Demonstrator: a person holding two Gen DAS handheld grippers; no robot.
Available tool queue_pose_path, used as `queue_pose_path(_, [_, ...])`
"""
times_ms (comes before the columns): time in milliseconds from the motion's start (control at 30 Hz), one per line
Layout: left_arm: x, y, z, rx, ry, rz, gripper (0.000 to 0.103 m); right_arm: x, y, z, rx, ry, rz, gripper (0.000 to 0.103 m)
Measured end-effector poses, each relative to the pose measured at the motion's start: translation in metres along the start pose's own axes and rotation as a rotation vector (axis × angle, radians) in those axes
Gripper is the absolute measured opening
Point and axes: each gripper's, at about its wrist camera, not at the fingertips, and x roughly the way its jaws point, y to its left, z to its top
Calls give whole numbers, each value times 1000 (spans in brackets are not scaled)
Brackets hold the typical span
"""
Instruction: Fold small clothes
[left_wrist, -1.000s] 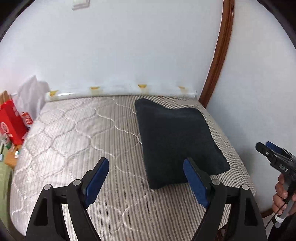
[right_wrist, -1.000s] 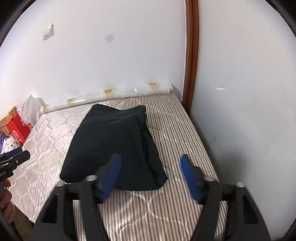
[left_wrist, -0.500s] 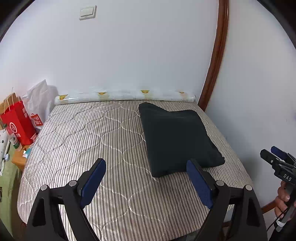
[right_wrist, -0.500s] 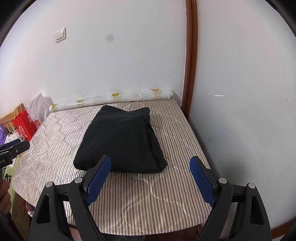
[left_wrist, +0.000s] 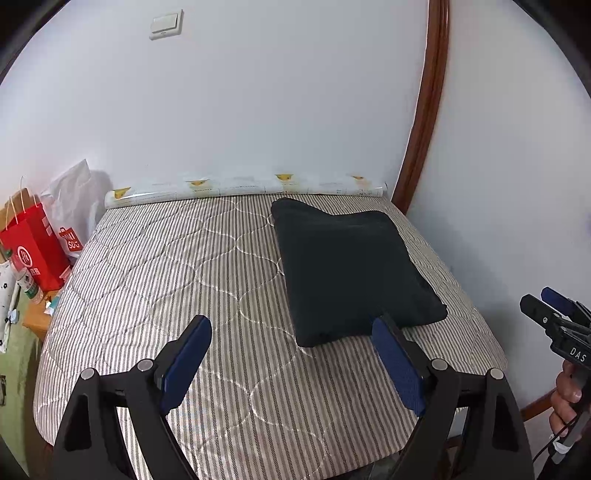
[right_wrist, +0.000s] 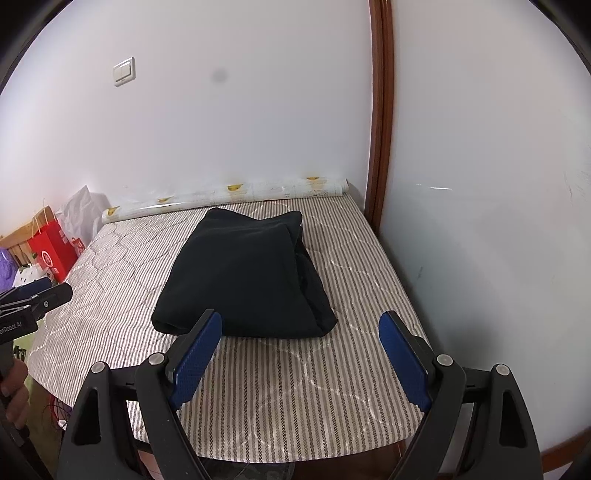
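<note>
A: Where is the dark folded garment (left_wrist: 354, 266)?

B: On the bed (left_wrist: 155, 280), right side, near the wall. The left tool (left_wrist: 291, 354) and right tool (right_wrist: 301, 354) are both wide open and hold nothing.

A: What's next?

B: It looks folded. Maybe tidy it or stop.

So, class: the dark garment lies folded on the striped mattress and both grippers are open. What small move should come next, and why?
Probably none on the cloth: keep both grippers back. The dark garment already lies as a compact folded bundle on the mattress. The left gripper and right gripper are open, empty and short of it, so another grasp would likely only disturb the fold.
</note>
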Motion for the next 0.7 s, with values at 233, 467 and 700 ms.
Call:
queue_pose_path(233, [-1, -3, 0, 4, -2, -7, 88, -2, 1, -2, -2, -2, 2, 86])
queue_pose_path(467, [-1, -5, -1, 6, 2, -8, 89, -2, 1, -2, -3, -4, 5, 86])
queue_pose_path(700, [-2, -5, 0, 7, -2, -4, 88, -3, -3, -1, -2, -8, 11, 86])
